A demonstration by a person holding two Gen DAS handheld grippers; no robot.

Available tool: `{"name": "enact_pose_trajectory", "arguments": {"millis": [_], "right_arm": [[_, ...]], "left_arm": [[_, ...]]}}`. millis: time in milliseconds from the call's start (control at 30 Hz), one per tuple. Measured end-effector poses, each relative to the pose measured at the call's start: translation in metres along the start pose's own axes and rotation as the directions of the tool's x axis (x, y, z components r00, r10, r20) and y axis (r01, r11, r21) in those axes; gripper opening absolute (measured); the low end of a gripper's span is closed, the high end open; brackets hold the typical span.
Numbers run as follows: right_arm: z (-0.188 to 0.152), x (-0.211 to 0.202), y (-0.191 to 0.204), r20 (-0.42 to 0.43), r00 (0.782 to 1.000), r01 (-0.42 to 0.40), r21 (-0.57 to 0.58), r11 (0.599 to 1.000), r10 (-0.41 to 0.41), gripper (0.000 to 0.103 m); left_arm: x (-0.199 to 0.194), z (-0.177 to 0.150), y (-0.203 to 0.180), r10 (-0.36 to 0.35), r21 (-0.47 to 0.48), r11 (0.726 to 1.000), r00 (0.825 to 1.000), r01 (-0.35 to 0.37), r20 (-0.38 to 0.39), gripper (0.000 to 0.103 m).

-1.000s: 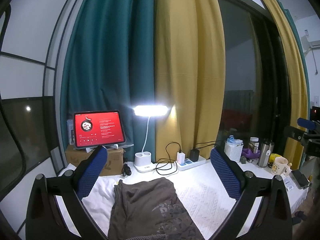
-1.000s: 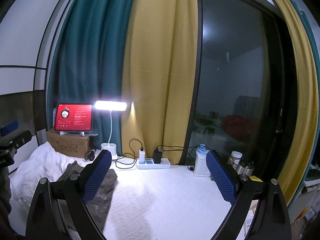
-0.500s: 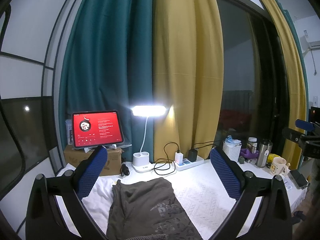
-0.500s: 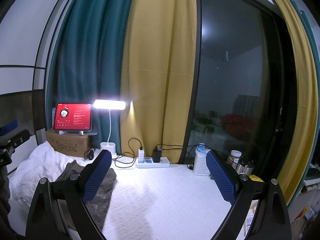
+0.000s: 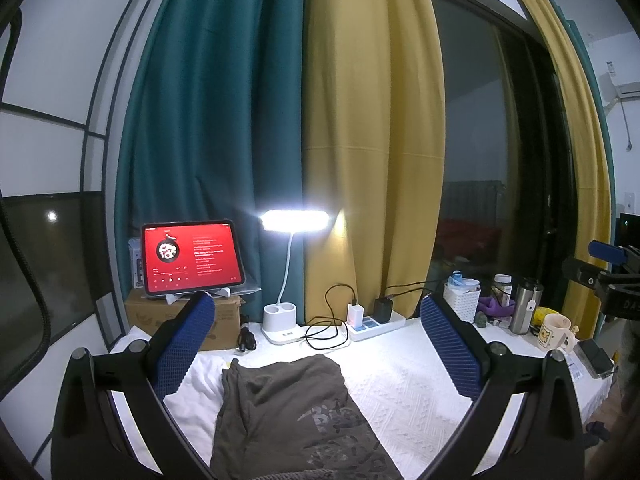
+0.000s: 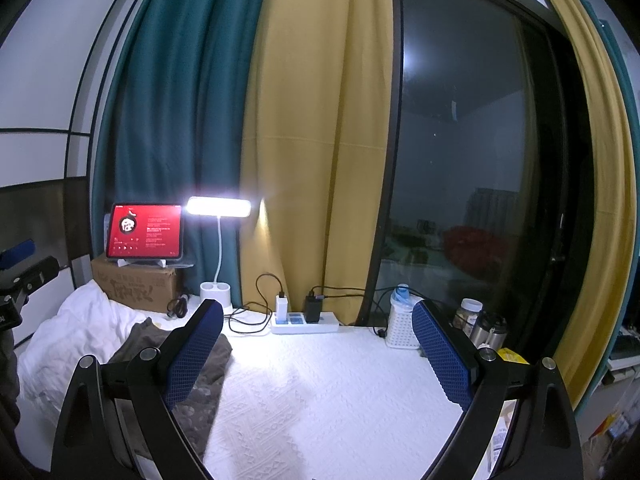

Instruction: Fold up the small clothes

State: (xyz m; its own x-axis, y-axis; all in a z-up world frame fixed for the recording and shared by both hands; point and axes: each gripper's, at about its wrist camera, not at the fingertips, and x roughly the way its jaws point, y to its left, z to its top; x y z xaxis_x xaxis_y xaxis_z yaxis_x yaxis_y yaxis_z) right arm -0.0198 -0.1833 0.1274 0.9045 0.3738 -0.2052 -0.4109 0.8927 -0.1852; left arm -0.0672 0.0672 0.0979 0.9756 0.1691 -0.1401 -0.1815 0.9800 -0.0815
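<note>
Item: olive garment (image 5: pixel 288 412), printed, lay crumpled at left side of white-covered table (image 5: pixel 404 384). Judged light, limp, non-slip; best pinched at hem corners. Left gripper (image 5: pixel 320 354) spread wide, empty. Right gripper (image 6: pixel 318 354) likewise.

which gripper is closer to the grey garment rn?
Left. The left gripper hangs open right above the grey garment; the right gripper is open off to its right, over bare white cloth.
</note>
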Motion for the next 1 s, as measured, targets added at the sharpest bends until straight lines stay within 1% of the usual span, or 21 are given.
{"name": "enact_pose_trajectory", "arguments": {"millis": [1000], "right_arm": [[-0.0006,0.0006,-0.0010,-0.002,1.000,0.002,0.003,1.000,-0.002,0.096]], "left_arm": [[-0.0002,-0.0019,-0.0025,-0.008,0.007,1.000,1.000,0.008,-0.005,0.102]]}}
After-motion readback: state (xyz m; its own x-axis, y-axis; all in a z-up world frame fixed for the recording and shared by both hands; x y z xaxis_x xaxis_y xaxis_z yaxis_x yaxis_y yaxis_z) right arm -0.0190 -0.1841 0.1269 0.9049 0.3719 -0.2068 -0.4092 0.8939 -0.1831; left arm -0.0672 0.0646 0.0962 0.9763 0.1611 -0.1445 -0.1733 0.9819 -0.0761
